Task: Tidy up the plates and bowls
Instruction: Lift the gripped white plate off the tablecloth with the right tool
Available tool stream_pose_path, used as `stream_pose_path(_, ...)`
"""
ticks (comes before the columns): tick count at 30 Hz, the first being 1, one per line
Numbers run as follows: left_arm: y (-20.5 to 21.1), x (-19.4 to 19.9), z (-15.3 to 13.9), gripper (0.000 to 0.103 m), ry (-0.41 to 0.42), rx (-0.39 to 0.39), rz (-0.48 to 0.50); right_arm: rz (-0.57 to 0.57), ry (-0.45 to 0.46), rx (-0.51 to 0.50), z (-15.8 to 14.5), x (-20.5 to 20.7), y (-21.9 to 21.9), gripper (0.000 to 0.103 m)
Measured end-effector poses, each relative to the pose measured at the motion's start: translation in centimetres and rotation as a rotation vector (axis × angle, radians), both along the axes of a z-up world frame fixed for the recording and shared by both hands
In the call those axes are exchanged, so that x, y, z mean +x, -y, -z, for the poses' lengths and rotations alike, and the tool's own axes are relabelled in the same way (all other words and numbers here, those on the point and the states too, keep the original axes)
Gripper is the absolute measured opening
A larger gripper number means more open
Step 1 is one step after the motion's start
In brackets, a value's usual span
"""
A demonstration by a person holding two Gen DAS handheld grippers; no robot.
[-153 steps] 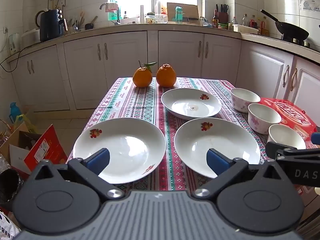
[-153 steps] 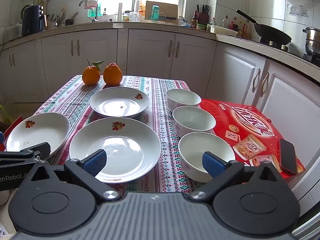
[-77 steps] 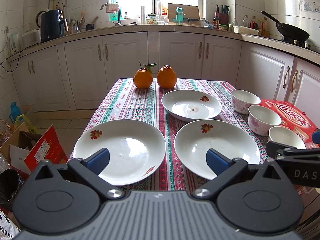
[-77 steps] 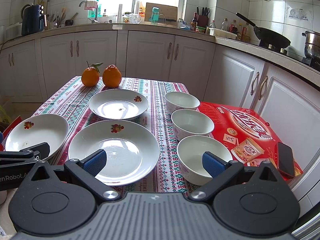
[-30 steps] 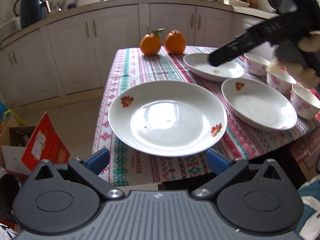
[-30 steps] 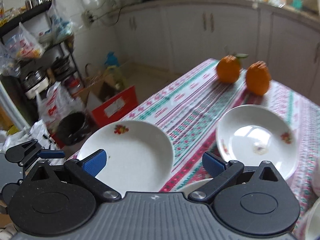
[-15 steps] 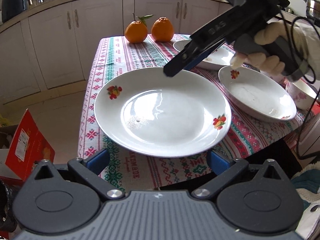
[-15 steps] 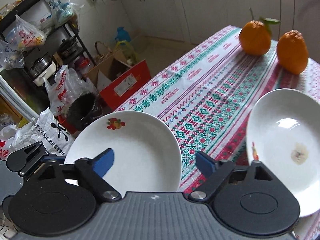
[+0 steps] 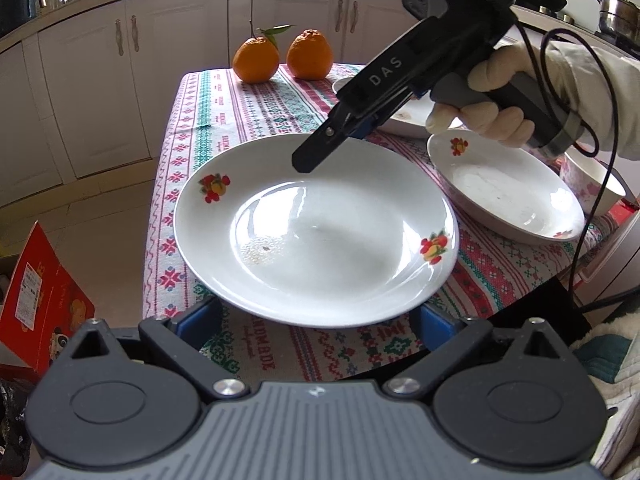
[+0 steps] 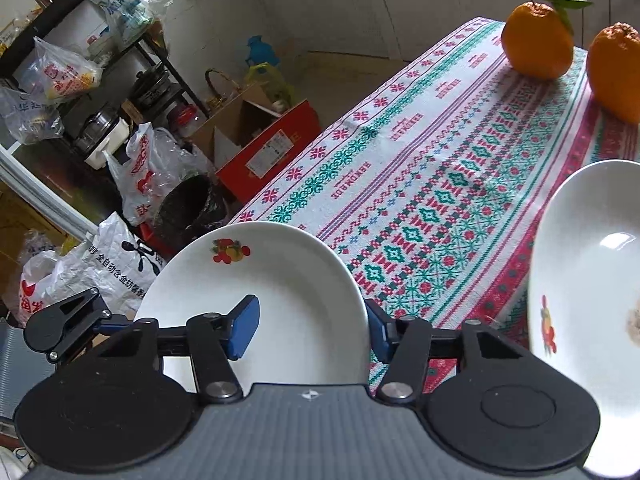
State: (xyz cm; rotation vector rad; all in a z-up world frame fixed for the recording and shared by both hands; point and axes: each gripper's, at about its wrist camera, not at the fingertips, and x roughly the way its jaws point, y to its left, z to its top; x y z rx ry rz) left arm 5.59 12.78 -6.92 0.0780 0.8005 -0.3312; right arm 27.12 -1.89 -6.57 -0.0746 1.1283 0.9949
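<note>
- We are now seeing the right hand-held gripper (image 10: 308, 330) down at the far rim of the near plate (image 9: 316, 232), where a second ago it was hanging well above the desk (image 9: 256, 104); its jaws have just been closing and are now clamping that rim, one pad inside the plate and one outside
- We are judging this as the first plate being gripped for stacking, perhaps onto the second plate (image 9: 504, 196) just beside it
- We are keeping the left hand-held gripper (image 9: 318, 322) spread wide at the plate's near rim, its jaws having just narrowed a little, pads not pressing
</note>
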Motion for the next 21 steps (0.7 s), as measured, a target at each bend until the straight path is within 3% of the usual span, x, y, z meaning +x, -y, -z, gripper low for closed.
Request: stream_pose_path(21, -0.4, 3.5, -0.6, 0.095, 0.009, 0.029, 0.033, 0.023, 0.026, 0.012, -0.4, 2.6, -0.1, 0.062)
